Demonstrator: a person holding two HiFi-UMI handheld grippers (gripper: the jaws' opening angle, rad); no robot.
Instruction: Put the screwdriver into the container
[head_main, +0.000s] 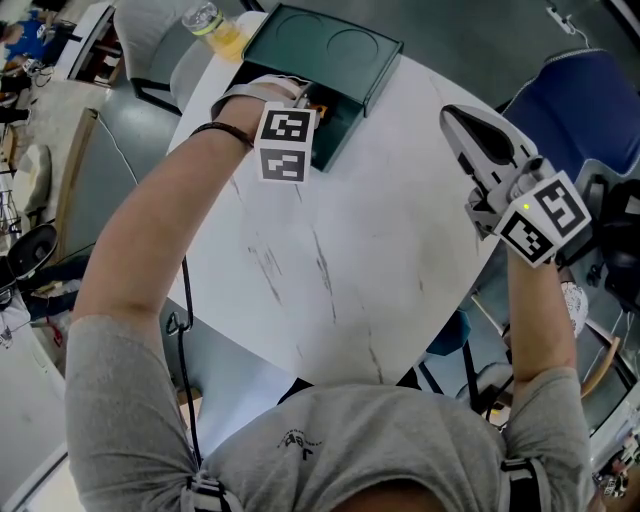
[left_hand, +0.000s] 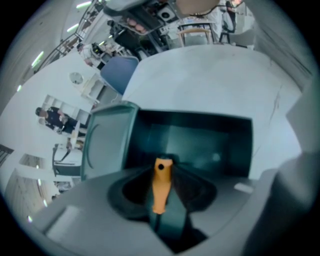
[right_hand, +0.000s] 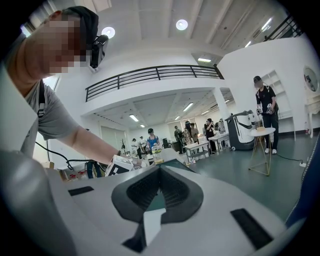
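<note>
The screwdriver's orange handle (left_hand: 160, 187) lies between the jaws of my left gripper (left_hand: 167, 167), resting against the left pad with a gap on its right side; its shaft is hidden. The left gripper (head_main: 312, 108) reaches over the open dark green container (head_main: 345, 105), whose hollow inside (left_hand: 200, 142) lies straight ahead. The container's lid (head_main: 320, 45) is folded back at the far side. My right gripper (head_main: 457, 120) hovers above the table's right edge, away from the container. It (right_hand: 160, 174) is open by a narrow gap with nothing between its pads.
The container stands at the far edge of a round white table (head_main: 330, 250). A clear bottle with yellow liquid (head_main: 215, 28) stands left of the lid. A blue chair (head_main: 580, 100) is beyond the right edge. People and tables (right_hand: 215, 135) fill the hall behind.
</note>
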